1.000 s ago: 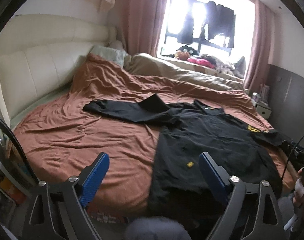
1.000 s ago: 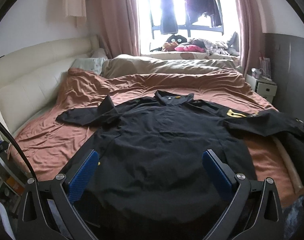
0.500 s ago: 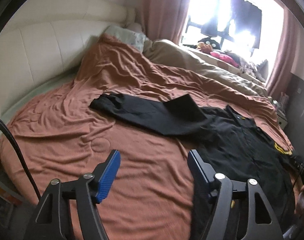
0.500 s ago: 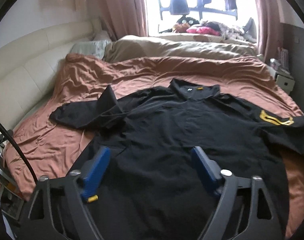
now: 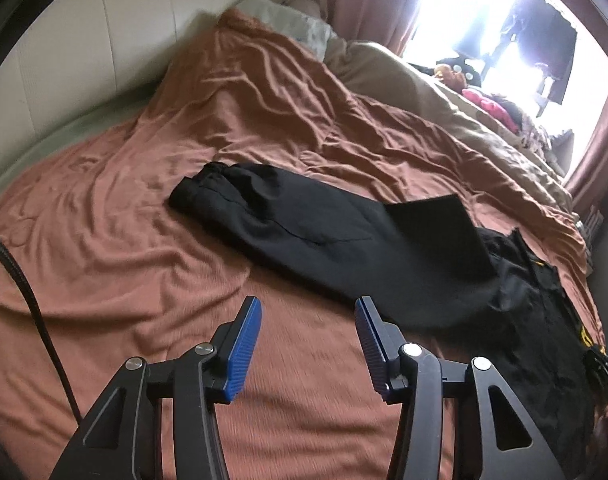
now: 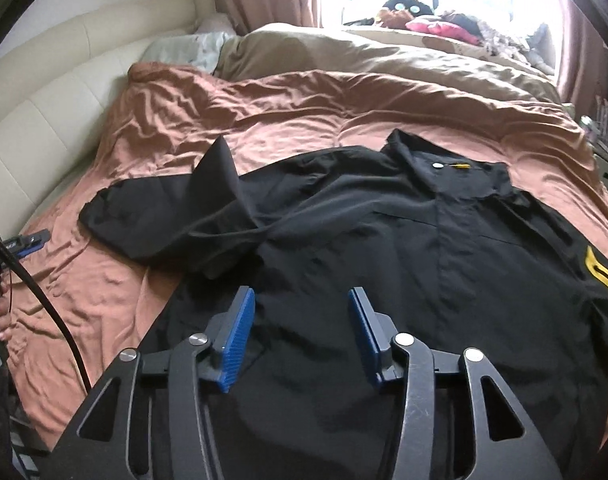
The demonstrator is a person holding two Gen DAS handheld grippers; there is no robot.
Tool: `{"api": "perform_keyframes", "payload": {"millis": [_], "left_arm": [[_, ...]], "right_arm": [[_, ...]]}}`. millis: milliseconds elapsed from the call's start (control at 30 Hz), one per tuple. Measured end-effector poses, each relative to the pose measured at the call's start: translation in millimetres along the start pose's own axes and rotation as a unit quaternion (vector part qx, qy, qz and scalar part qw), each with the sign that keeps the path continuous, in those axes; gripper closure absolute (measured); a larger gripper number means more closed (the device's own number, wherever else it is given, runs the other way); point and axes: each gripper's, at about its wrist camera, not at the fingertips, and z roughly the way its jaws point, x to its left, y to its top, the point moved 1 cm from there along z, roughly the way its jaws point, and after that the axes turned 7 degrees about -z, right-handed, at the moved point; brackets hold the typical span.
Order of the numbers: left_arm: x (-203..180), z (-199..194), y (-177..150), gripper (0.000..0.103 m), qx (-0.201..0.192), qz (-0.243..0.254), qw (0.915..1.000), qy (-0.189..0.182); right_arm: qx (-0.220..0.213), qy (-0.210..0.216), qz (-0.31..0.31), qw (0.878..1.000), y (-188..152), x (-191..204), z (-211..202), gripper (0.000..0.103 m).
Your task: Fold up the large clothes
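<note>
A large black shirt (image 6: 404, 248) with a yellow arm patch (image 6: 600, 272) lies spread face up on the rust-brown bedcover (image 6: 263, 120). Its left sleeve (image 5: 287, 224) stretches out to the left, with a stiff fold of cloth (image 5: 436, 232) standing up near the shoulder. My left gripper (image 5: 308, 320) is open and empty above the bare bedcover (image 5: 143, 280), just short of the sleeve. My right gripper (image 6: 299, 312) is open and empty above the shirt's lower body. The left gripper also shows in the right wrist view (image 6: 27, 240).
A cream padded headboard (image 5: 63, 60) runs along the left. A beige duvet (image 6: 384, 56) and a pillow (image 6: 183, 48) lie at the far side, under a bright window with soft toys (image 6: 404, 8). A nightstand (image 6: 604, 160) stands at the right.
Both grippers have moved forward and down toward the bed and their jaws have narrowed while staying open. The left gripper has swung left toward the sleeve. The shirt has not moved.
</note>
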Motion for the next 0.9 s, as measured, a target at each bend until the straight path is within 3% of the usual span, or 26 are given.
{"api": "perform_keyframes", "payload": {"millis": [300, 533, 600, 667, 733, 900], "left_arm": [[28, 77, 33, 0.052, 0.030, -0.033, 0.9982, 0.039], [50, 136, 50, 0.053, 0.065, -0.062, 0.9934, 0.071], [50, 142, 55, 0.062, 0.049, -0.061, 0.9936, 0.083], [48, 141, 60, 0.094, 0.041, -0.058, 0.9937, 0.086], [45, 135, 63, 0.101, 0.034, -0.057, 0.9944, 0.082], [26, 86, 82, 0.101, -0.017, -0.055, 0.9974, 0.044]], "right_arm": [[0.023, 0.005, -0.012, 1.000, 28, 2, 59, 0.067], [0.037, 0.009, -0.008, 0.999, 47, 4, 108, 0.086], [0.044, 0.018, 0.001, 0.999, 51, 6, 122, 0.089], [0.049, 0.031, 0.014, 0.998, 53, 4, 131, 0.091], [0.057, 0.046, 0.028, 0.997, 54, 4, 144, 0.092], [0.108, 0.088, 0.045, 0.989, 44, 6, 191, 0.092]]}}
